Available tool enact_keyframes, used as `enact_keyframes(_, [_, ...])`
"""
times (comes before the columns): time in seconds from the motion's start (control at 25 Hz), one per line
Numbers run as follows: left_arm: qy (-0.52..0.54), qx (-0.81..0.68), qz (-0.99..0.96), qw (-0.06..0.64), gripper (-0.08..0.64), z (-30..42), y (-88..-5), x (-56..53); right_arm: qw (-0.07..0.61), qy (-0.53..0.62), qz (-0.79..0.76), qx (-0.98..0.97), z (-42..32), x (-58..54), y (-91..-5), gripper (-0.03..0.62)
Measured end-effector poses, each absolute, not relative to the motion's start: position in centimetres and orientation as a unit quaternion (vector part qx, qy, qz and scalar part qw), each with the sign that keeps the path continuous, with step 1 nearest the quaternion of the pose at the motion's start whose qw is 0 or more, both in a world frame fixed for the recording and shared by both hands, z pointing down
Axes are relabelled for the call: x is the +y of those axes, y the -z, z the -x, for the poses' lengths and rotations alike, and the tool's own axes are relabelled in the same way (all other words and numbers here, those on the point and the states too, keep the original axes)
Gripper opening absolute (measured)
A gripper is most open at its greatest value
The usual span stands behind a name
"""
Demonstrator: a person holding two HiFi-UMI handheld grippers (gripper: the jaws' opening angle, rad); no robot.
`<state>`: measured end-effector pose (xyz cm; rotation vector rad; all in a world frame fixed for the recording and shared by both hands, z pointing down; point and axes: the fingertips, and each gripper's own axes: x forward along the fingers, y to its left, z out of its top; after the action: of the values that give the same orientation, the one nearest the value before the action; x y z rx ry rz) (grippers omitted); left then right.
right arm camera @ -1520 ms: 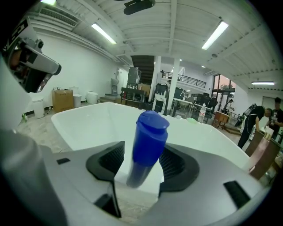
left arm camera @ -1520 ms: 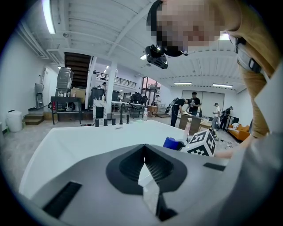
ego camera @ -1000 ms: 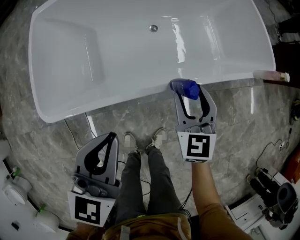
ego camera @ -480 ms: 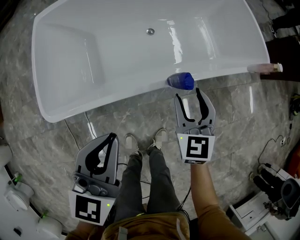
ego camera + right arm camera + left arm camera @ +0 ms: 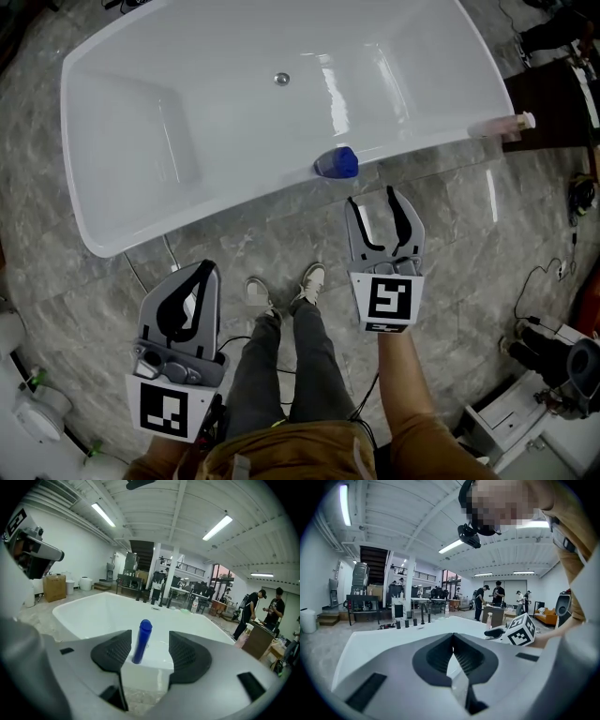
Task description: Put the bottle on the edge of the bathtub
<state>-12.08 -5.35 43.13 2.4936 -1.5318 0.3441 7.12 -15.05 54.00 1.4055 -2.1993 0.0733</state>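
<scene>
A blue bottle (image 5: 336, 163) stands upright on the near rim of the white bathtub (image 5: 234, 84). My right gripper (image 5: 374, 195) is open over the stone floor, a short way back from the bottle and touching nothing. In the right gripper view the bottle (image 5: 141, 641) shows beyond the gap between the spread jaws of that gripper (image 5: 150, 656), on the tub's rim (image 5: 140, 667). My left gripper (image 5: 195, 281) hangs lower left over the floor, shut and empty. In its own view the left gripper (image 5: 452, 641) has its jaws pressed together.
A pink bottle (image 5: 497, 127) lies on a dark table (image 5: 553, 98) at the tub's right end. The person's shoes (image 5: 309, 281) stand on the marble floor between the grippers. Cables (image 5: 544, 281) and equipment (image 5: 553, 366) lie at lower right. People stand in the background (image 5: 274, 609).
My right gripper, which was around the bottle, has drawn back toward me with its jaws open. The bottle stays on the rim. The left gripper stays shut.
</scene>
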Motion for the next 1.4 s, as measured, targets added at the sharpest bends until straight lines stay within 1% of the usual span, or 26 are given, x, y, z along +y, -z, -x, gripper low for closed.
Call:
enact_keyframes(0.52, [-0.086,-0.511,-0.852,0.074,0.006,10.7,-38.9,-5.2,0.267,-0.006,-0.548,-0.793,-10.9,-13.1,-47.6,0.236])
enact_keyframes(0.88, [-0.065,-0.516,-0.852,0.070,0.006,10.6,-36.4,-4.4,0.267,0.006,-0.541,-0.798,-10.3,-11.5,-44.0,0.233])
enact_keyframes(1.2, [-0.068,-0.514,-0.853,0.062,0.006,11.1,-33.2,-2.3,0.249,0.019,-0.554,-0.794,-10.2,-9.6,-39.4,0.201])
enact_keyframes(1.4, [-0.062,-0.522,-0.849,0.058,0.006,11.7,-31.6,-1.5,0.249,0.008,-0.552,-0.796,-10.4,-8.7,-38.5,0.199])
